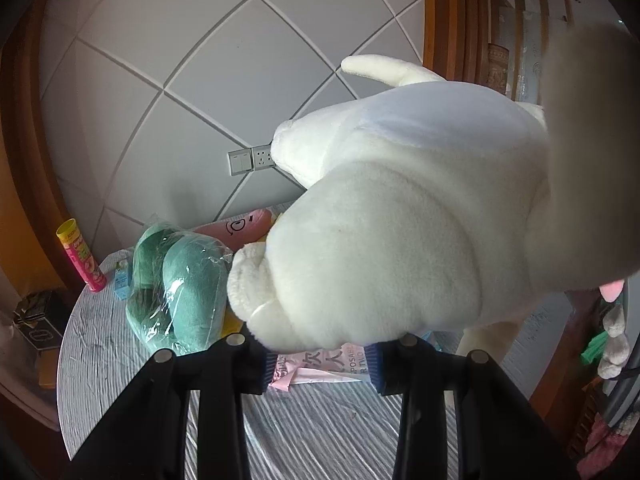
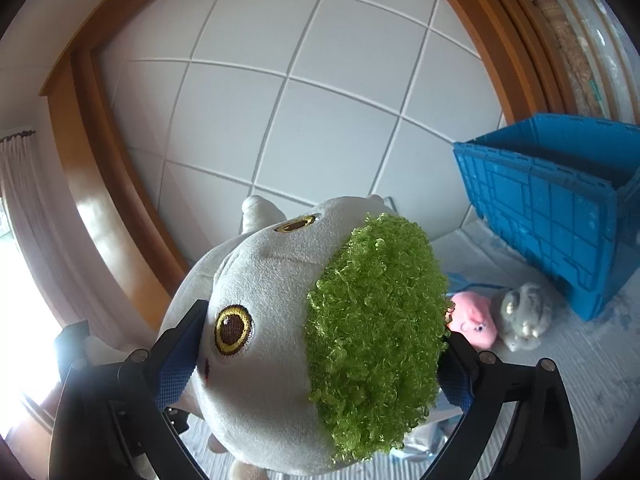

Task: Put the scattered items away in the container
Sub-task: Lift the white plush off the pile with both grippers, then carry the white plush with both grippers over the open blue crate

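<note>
Left gripper (image 1: 320, 364) has its blue-padded jaws spread apart, and the white plush toy (image 1: 400, 240) hangs just above them, not clamped, over a pink packet (image 1: 320, 368) on the striped tablecloth (image 1: 320, 432), with bagged green slippers (image 1: 176, 284) to the left. Right gripper (image 2: 316, 364) pinches the plush's green-curled head (image 2: 312, 320) between its pads, held above the table with the blue crate (image 2: 560, 216) off to the right beside a small pink-faced doll (image 2: 476, 320).

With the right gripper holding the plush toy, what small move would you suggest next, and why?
Probably carry it rightward toward the blue crate. The right gripper clamps the white plush toy by its head, lifted off the table, and the crate stands open to its right.
</note>
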